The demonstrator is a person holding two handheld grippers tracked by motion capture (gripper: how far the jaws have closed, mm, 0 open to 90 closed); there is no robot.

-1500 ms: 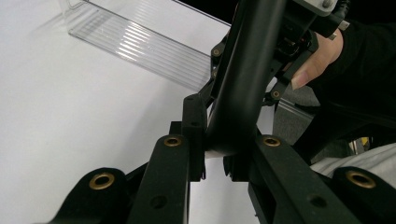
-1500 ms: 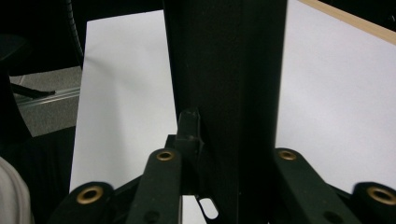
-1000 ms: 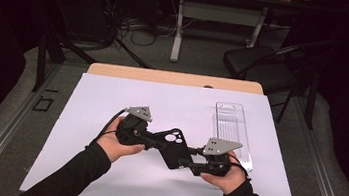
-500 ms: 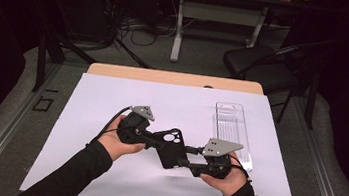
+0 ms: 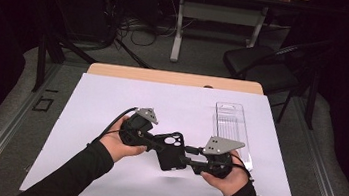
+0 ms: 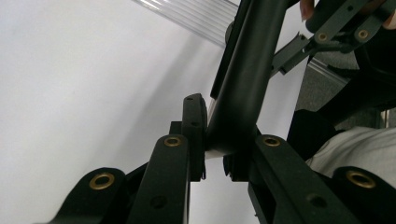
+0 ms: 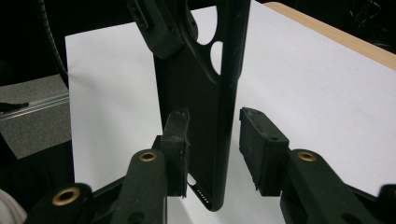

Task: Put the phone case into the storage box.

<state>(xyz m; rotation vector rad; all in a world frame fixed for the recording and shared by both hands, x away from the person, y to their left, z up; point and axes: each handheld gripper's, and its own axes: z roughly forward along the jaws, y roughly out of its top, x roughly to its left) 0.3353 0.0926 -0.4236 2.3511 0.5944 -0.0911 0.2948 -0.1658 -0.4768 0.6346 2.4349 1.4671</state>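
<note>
Wooden table (image 5: 175, 78) under white sheet (image 5: 111, 100), clear tray (image 5: 232, 125).

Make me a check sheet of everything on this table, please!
Surface: white sheet over a wooden table.
Job's things: black phone case, held up between both tools.
Clutter: clear plastic tray lying on the sheet, at the right.
Tools: left tool clamped on the case; right tool open around its edge, one pad touching, the other apart.
Cables: black cable trailing from the left tool; loose cables on the floor behind.
Surroundings: black chair, dark room.
</note>
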